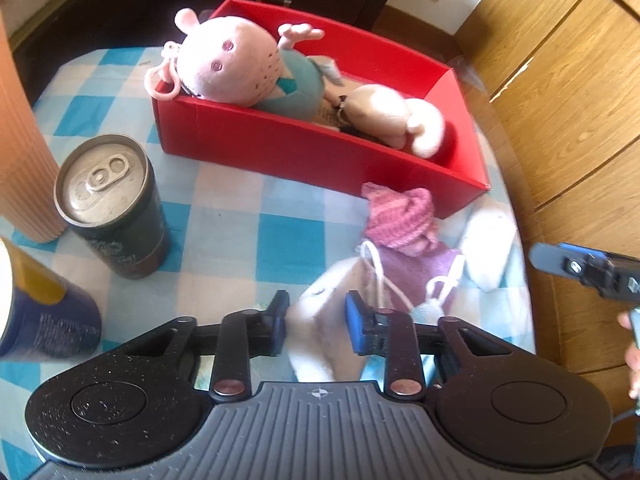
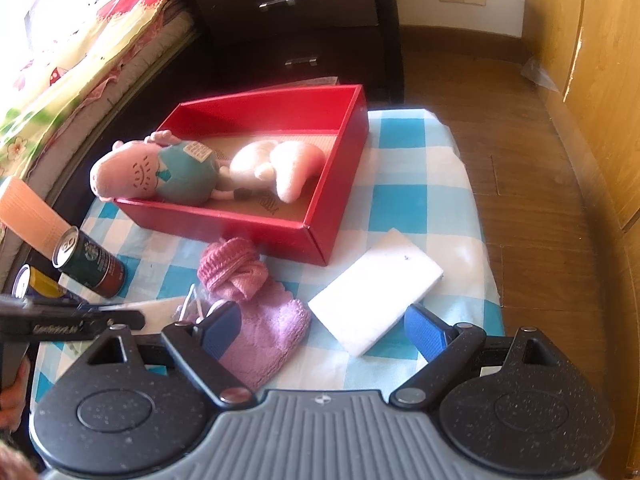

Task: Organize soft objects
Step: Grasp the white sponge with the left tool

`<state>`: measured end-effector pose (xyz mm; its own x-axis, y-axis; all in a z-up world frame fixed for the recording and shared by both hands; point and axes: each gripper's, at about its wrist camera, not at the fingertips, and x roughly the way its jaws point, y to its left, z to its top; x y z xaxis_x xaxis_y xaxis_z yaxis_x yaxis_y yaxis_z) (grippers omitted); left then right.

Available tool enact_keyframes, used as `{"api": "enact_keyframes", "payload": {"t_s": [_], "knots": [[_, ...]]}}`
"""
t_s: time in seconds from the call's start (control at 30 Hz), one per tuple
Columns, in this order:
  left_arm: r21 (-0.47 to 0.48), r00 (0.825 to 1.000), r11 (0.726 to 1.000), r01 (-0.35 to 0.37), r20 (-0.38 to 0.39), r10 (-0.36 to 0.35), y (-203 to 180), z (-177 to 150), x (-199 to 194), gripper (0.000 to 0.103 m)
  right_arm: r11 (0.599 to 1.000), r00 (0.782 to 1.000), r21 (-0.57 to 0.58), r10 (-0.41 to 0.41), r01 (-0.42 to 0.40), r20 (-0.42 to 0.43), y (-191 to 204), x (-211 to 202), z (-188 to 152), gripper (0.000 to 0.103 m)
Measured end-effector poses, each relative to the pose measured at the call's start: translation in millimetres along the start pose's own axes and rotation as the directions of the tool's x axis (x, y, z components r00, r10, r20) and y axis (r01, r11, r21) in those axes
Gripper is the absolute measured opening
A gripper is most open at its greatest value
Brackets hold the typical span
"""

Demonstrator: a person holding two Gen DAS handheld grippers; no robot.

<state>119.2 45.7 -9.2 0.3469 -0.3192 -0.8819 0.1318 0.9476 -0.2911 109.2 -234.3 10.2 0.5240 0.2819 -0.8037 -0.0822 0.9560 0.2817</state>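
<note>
**Checked cloth, red box, one plush in a grip**

Blue-and-white checked cloth covers the worktop, which stands on a wooden floor between a dark drawer unit and pale wood cabinet doors. On the cloth sits an open red box with a pink plush in a teal top and a cream plush lying inside.

Just in front of the box lies a white plush in a pink knitted hat and purple top. From the left wrist, the left tool has pinched its blue pads onto this toy's white body. A dark drink can stands to its left.

Only the right wrist view shows a white foam block on the cloth, a bed with a floral cover, and the right tool with jaws spread wide and empty above the purple knit.
</note>
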Motion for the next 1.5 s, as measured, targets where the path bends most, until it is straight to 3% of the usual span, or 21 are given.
{"api": "enact_keyframes", "payload": {"t_s": [0.13, 0.27, 0.5, 0.63, 0.7, 0.77, 1.17, 1.5], "knots": [[-0.002, 0.999, 0.999, 0.043, 0.001, -0.043, -4, -14, -7, 0.022, 1.0, 1.0, 0.021, 0.0, 0.0, 0.009, -2, -2, 1, 0.068], [0.023, 0.996, 0.997, 0.077, -0.051, -0.076, -13, -27, 0, 0.019, 0.999, 1.0, 0.043, -0.019, 0.019, -0.012, -6, 4, 0, 0.068], [0.069, 0.995, 0.997, 0.037, -0.092, -0.03, -24, -32, 15, 0.022, 0.998, 0.999, 0.056, -0.022, 0.024, -0.034, -8, 11, -3, 0.068], [0.111, 0.994, 0.994, -0.025, -0.106, 0.036, -29, -34, 26, 0.032, 0.998, 0.998, 0.059, -0.027, 0.03, -0.057, -10, 16, -4, 0.068], [0.107, 0.993, 0.994, -0.032, -0.114, 0.044, -30, -34, 29, 0.031, 0.997, 0.997, 0.062, -0.034, 0.038, -0.068, -11, 20, -5, 0.068], [0.11, 0.995, 0.993, -0.038, -0.091, 0.048, -33, -32, 25, 0.019, 0.996, 0.996, 0.065, -0.05, 0.055, -0.078, -13, 24, -6, 0.068], [0.055, 1.0, 0.998, 0.002, 0.01, -0.002, -26, -20, -9, 0.019, 0.953, 0.986, 0.273, -0.1, 0.135, -0.136, -26, 68, 11, 0.071], [0.031, 0.999, 0.999, 0.022, 0.032, -0.023, -21, -16, -20, 0.019, 0.94, 0.971, 0.255, -0.197, 0.227, -0.137, -16, 96, 10, 0.074]]}}
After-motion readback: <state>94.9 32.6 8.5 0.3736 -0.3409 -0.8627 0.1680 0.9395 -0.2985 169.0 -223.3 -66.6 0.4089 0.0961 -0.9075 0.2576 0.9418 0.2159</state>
